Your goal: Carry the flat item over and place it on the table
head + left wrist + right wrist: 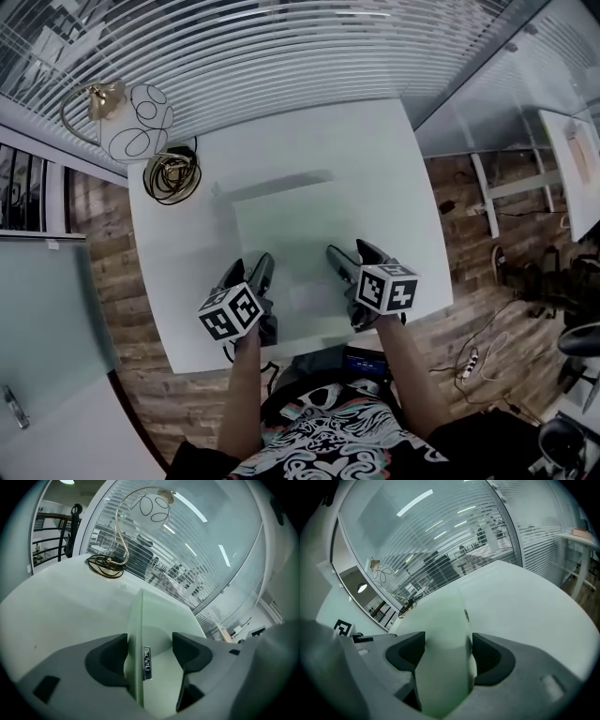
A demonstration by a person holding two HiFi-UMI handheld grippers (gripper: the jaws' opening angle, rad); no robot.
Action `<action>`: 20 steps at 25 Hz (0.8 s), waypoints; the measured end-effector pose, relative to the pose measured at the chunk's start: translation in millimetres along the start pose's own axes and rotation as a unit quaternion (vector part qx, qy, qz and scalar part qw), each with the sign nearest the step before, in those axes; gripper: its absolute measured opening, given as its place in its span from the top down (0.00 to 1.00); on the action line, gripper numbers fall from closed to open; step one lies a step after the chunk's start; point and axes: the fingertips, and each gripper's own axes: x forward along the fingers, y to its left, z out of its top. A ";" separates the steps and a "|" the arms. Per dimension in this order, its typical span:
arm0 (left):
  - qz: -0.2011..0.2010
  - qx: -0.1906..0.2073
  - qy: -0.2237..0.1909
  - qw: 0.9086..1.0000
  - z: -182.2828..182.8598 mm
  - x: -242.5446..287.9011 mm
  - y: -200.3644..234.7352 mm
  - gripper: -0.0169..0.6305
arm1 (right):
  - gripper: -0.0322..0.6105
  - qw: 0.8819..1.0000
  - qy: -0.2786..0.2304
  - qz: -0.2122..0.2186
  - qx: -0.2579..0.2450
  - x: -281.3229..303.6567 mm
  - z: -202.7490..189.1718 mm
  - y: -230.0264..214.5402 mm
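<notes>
Far left corner of white worktop (394, 159): wire-globe lamp (137, 120) and coiled cable (171, 176), well apart from the load. Pale green translucent flat sheet (300, 234), smooth, rectangular, over worktop middle. Jaws of left gripper (251, 279) and right gripper (349, 267) clamped on its near edge.

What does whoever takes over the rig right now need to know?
Left tool: shut on the flat item's near edge, left side.
Right tool: shut on the same edge, right side.
Flat item: a pale green panel, roughly level over the middle of the white table. A shadow past its far edge suggests it is not fully down; contact cannot be confirmed.
Lamp and cable coil: far left corner, apart from the panel.
Done: item brought over the table.
Left: lower it flat, open both tools, back out.
</notes>
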 end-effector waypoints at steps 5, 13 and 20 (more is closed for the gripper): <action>0.002 0.030 -0.007 1.000 3.6 -6.2 1.3 0.52 | 0.47 0.999 -0.009 -0.005 -0.041 -2.9 1.1 1.1; 0.017 0.088 -0.074 0.993 23.8 -38.0 -13.5 0.52 | 0.50 0.991 -0.061 0.004 -0.120 -28.2 6.4 19.9; 0.008 0.119 -0.128 0.985 37.9 -68.6 -30.9 0.85 | 0.65 0.986 -0.105 0.004 -0.131 -53.6 12.3 38.9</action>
